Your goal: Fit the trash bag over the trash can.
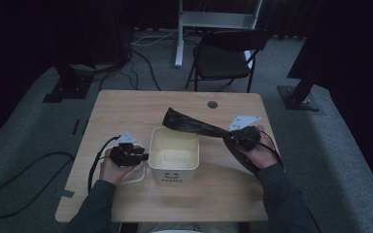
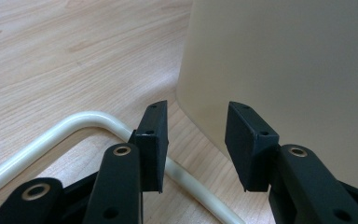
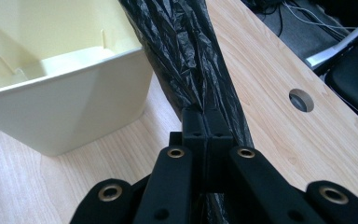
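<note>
The bag (image 1: 194, 125) is black thin plastic, bunched into a long rope, so it should be light, limp and a little slick; it will sag and unfurl rather than hold a shape. The right claw (image 3: 207, 122) is clamped shut on it partway along, a sound place to hold, since the gathered folds give the pads bulk to bite. From there the bag stretches left and far, over the bin's (image 1: 174, 154) far right corner, its loose end above the table (image 1: 126, 109); a second tail hangs near the right hand.

The bin is cream, stiff, open-topped and upright at mid-table; it looks light enough to skid if the bag drags on its rim. The left claw (image 2: 196, 140) stands half open at the bin's left wall, gripping nothing; whether either pad touches the wall I cannot tell. The bin's handle (image 2: 51, 135) lies flat on the table just below it, and could snag that claw.

Room is good: bare table far and left of the bin, and a cable hole (image 3: 301, 99) far right. The right table edge is close to the right hand.
</note>
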